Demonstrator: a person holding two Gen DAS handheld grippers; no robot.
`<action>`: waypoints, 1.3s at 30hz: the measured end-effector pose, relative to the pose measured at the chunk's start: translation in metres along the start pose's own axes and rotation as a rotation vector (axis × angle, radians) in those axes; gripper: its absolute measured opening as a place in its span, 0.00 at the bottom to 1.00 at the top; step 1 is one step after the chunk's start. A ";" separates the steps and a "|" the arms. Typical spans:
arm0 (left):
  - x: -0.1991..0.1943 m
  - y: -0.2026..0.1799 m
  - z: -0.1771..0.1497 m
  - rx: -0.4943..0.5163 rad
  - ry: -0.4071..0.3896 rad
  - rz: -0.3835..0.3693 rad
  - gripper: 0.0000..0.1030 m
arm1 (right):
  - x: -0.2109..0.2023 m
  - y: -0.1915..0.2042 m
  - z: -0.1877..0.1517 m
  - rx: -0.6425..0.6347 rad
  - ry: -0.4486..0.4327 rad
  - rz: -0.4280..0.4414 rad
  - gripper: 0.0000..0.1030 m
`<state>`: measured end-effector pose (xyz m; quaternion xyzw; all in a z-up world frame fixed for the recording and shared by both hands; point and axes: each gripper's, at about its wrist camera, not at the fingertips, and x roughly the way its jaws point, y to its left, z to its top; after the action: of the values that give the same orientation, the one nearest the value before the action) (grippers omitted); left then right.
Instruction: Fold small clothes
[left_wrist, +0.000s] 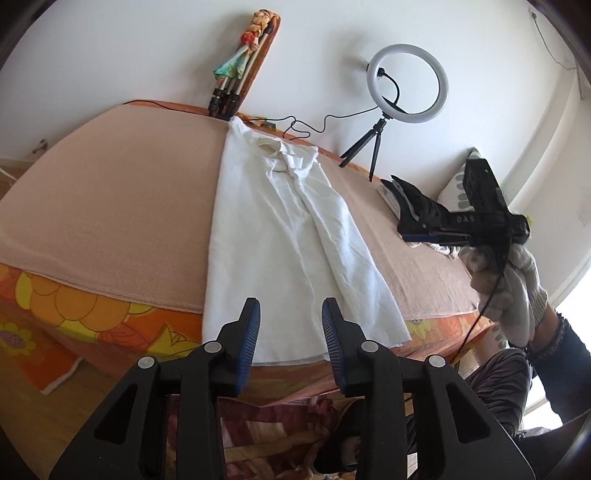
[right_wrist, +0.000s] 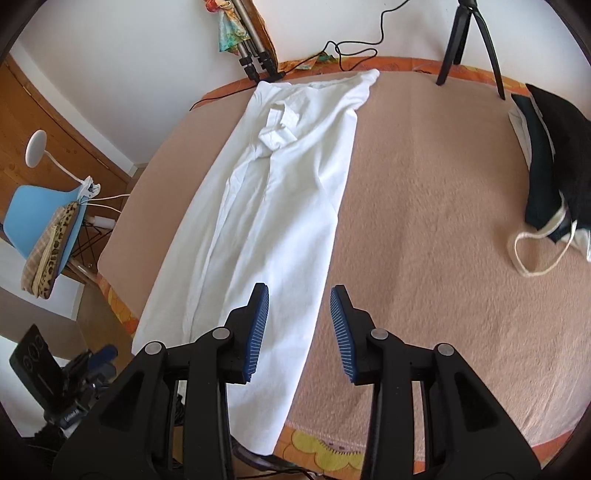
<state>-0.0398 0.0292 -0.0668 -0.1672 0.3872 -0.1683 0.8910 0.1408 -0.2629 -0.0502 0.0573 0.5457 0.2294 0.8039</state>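
Lying folded lengthwise on peach blanket (right_wrist: 424, 206), white garment (right_wrist: 258, 206), both grippers empty.

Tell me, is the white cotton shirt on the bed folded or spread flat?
Partly folded: the white cotton shirt lies as one long narrow strip, sides turned inward.

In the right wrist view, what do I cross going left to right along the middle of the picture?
Blue chair → white garment → bare pink blanket → dark clothes pile.
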 end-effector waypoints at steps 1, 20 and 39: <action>0.002 0.005 0.003 -0.001 0.017 0.013 0.34 | -0.002 -0.003 -0.016 0.006 0.011 0.006 0.36; 0.028 0.049 -0.002 -0.098 0.210 0.040 0.34 | 0.017 0.010 -0.121 0.044 0.109 0.116 0.36; 0.021 0.051 -0.001 -0.058 0.154 0.034 0.02 | 0.002 0.036 -0.137 0.010 0.082 0.086 0.03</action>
<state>-0.0182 0.0650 -0.1026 -0.1729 0.4620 -0.1540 0.8561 0.0066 -0.2518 -0.0942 0.0755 0.5763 0.2630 0.7701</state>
